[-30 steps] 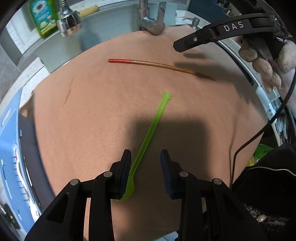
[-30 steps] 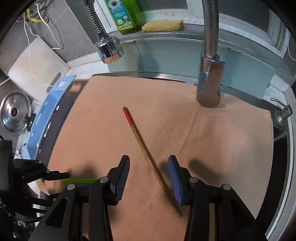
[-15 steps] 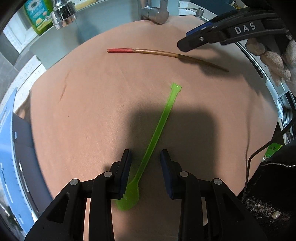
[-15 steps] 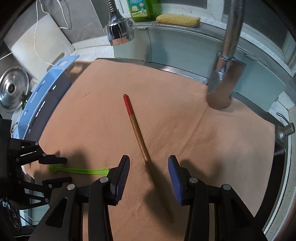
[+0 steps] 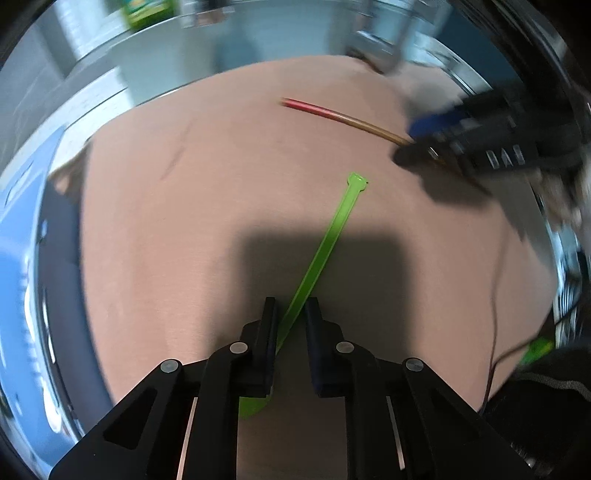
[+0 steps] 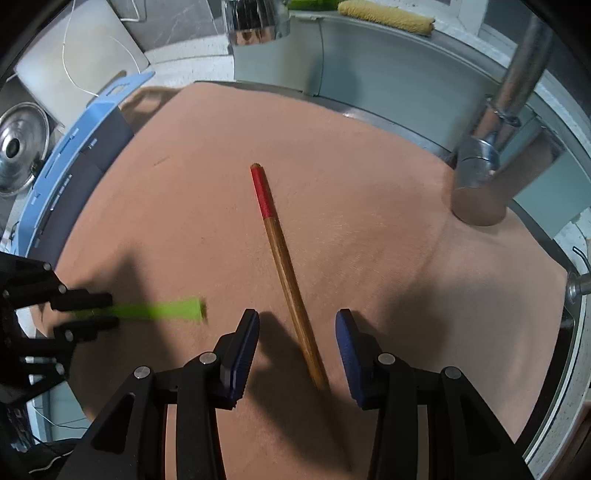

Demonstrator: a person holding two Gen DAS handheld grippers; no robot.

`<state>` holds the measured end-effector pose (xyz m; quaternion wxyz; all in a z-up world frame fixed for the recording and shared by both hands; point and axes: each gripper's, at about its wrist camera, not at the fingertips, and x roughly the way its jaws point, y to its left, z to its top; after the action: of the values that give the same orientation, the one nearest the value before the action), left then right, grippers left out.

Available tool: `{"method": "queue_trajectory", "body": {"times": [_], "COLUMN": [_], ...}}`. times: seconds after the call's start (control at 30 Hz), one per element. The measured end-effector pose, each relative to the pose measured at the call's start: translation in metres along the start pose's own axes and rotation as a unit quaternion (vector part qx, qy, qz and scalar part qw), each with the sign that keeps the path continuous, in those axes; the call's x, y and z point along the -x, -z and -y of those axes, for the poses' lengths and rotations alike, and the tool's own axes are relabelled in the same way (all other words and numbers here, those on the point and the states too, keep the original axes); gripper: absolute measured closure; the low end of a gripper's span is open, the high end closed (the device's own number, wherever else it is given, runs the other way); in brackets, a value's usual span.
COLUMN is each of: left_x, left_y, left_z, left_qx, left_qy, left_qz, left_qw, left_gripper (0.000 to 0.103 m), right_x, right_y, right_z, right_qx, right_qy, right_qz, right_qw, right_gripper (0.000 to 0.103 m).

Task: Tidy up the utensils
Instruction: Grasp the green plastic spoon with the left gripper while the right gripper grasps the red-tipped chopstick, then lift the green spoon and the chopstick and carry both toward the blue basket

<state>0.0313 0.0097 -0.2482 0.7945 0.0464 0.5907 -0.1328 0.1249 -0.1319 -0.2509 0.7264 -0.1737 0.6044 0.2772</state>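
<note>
A green plastic spoon [image 5: 325,240] lies on the orange cloth [image 5: 184,240], bowl end toward me. My left gripper [image 5: 291,314] points down over it, its jaws closing. The thin handle runs slantwise between the pads and touches both. In the right wrist view the spoon [image 6: 159,309] is blurred and sticks out of the left gripper [image 6: 112,311]. A wooden chopstick [image 6: 280,251] with a red end lies on the cloth. My right gripper [image 6: 297,325] stands open astride its plain end, pads apart from it. The left wrist view shows the right gripper [image 5: 413,142] low over the chopstick [image 5: 332,112].
The cloth [image 6: 369,184] covers the sink. A steel faucet [image 6: 480,184] rises at its far right and a spray head [image 6: 255,18] hangs at the back. A blue rack [image 6: 74,147] borders the left, with a pot lid [image 6: 22,147] beyond. A yellow sponge [image 6: 384,14] lies on the ledge.
The left jaws have narrowed onto the green spoon's handle. The right gripper has sunk closer to the cloth, still astride the chopstick. Both wrists have rolled a little.
</note>
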Motion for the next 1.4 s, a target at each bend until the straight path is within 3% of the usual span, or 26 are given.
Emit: {"method": "queue_trajectory", "body": {"times": [0.1,0.27,0.33,0.4,0.5,0.57,0.7,0.77,0.97,1.23,1.4], "left_x": [0.0,0.0,-0.002,-0.002,-0.001,-0.003,-0.005,-0.005,-0.007,-0.008,-0.006], "left_y": [-0.003,-0.009,-0.011,-0.012,-0.01,-0.011,-0.014,-0.015,-0.018,-0.021,-0.017], "left_z": [-0.012,-0.023,-0.024,-0.02,-0.017,-0.02,-0.025,-0.029,-0.033,-0.015,-0.016], "left_qx": [0.042,0.068,0.063,0.041,0.026,0.03,0.041,0.058,0.128,0.076,0.093], "left_qy": [-0.001,-0.026,-0.027,-0.034,-0.034,-0.024,-0.005,0.003,0.038,0.003,0.006], "left_qz": [0.008,0.021,0.014,0.005,-0.003,-0.009,-0.01,-0.004,0.021,0.011,0.025], "left_qw": [0.9991,0.9972,0.9975,0.9986,0.9991,0.9992,0.9991,0.9983,0.9908,0.9971,0.9953], "left_gripper": [0.09,0.09,0.088,0.078,0.077,0.077,0.083,0.091,0.094,0.091,0.094], "right_x": [-0.006,-0.009,-0.01,-0.01,-0.011,-0.011,-0.011,-0.01,-0.014,-0.017,-0.015], "right_y": [-0.004,-0.009,-0.011,-0.013,-0.017,-0.017,-0.016,-0.014,0.001,0.001,0.001], "right_z": [0.001,-0.003,-0.005,-0.007,-0.008,-0.007,0.003,0.01,0.018,0.011,0.006], "right_qx": [-0.005,0.0,0.001,0.003,-0.001,-0.013,-0.066,-0.102,-0.202,-0.197,-0.182], "right_qy": [0.003,0.014,0.021,0.023,0.027,0.018,-0.012,-0.039,-0.118,-0.116,-0.101], "right_qz": [-0.009,-0.015,-0.017,-0.019,-0.022,-0.024,-0.026,-0.029,-0.035,-0.034,-0.022], "right_qw": [1.0,1.0,1.0,1.0,0.999,0.999,0.997,0.994,0.972,0.973,0.978], "right_gripper": [0.064,0.065,0.068,0.073,0.078,0.091,0.092,0.093,0.097,0.097,0.097]}}
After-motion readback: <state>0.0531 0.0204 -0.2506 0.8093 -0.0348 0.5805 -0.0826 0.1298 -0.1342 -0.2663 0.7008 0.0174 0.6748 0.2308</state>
